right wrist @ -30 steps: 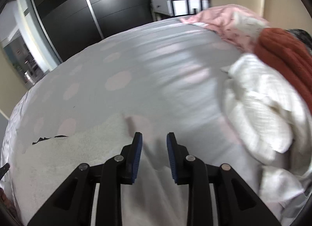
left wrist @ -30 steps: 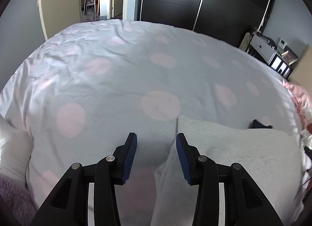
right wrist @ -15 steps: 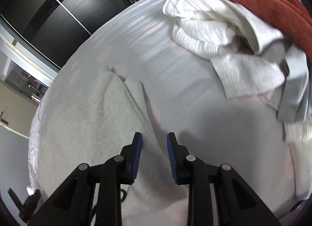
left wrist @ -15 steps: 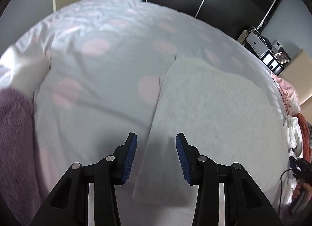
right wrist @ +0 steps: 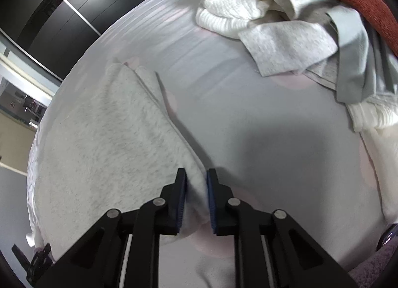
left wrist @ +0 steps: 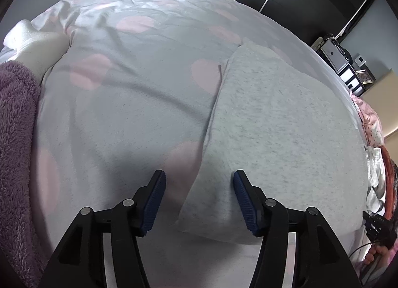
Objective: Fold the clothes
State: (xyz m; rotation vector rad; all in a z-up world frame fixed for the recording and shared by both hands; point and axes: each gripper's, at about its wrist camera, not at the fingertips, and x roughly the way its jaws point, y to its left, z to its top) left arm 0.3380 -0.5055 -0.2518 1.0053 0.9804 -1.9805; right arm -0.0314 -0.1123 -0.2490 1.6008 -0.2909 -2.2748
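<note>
Sweater point(left wrist: 278, 124), grey, lies flat on bed point(left wrist: 129, 104) w/ pink-dot cover. Left hand-held gripper point(left wrist: 197, 199) wide open, straddling sweater's near left corner, nothing held. Right hand-held gripper point(right wrist: 196, 196) nearly closed, pinching sweater's right edge btwn pads. Pile of clothes point(right wrist: 273, 22) lies well apart, at bed's far right.

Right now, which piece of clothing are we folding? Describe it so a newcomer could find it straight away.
Start with the bed cover, grey with pink dots. Flat on it lies a pale speckled grey garment, its near edge pinched in the right gripper, with the open left gripper at its other near corner. Unlike the crumpled pile of clothes farther off, it is spread smooth and lies alone.
</note>
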